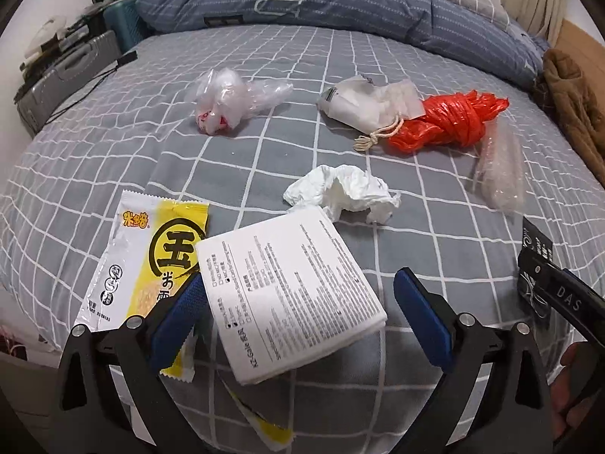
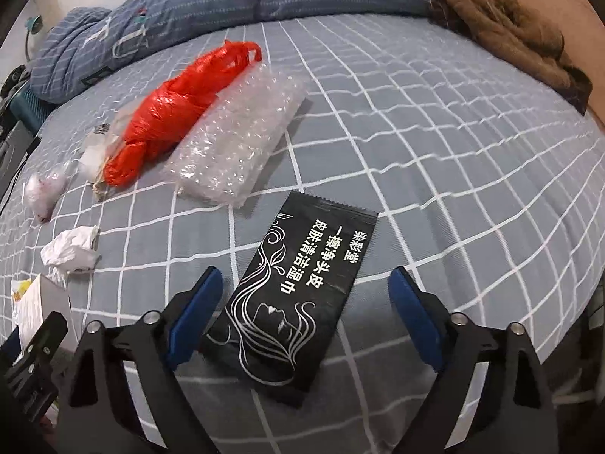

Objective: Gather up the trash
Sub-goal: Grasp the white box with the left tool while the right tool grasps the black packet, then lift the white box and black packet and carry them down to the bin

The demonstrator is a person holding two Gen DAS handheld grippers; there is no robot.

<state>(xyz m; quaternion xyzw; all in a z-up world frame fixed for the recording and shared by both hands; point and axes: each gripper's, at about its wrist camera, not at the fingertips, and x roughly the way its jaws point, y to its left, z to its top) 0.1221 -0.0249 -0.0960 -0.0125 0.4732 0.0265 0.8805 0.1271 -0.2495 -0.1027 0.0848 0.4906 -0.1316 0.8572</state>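
- Our left gripper (image 1: 298, 302) had its blue fingers (image 1: 177, 314) spread wide, pointing down at the bed; the folded white leaflet (image 1: 291, 299) lay between them, its left edge by the left finger, and we could not tell whether pad and paper touched; nothing was clamped.
- Our right gripper (image 2: 306, 306) likewise stood with fingers (image 2: 414, 314) well apart around the black sachet (image 2: 298, 295), which lay flat on the checked bedsheet (image 2: 453, 151); no pad pressed on it.
- Just beside the leaflet the yellow snack wrapper (image 1: 151, 249) ran partly under it and under the left finger; beyond lay the crumpled tissue (image 1: 344, 189), the clear plastic bag (image 1: 234, 98), the white drawstring pouch (image 1: 366, 102), the knotted red bag (image 1: 446, 121) and the bubble wrap (image 2: 238, 147); no bin showed in either view.
- We judged both targets risky because they lay flat and thin on soft bedding; closing fingers could slide over them, or pinch a fold of sheet instead.
- The leaflet could fan open or drag the wrapper along; the slick sachet could buckle and slip out; with both grippers working near each other, they could also collide.
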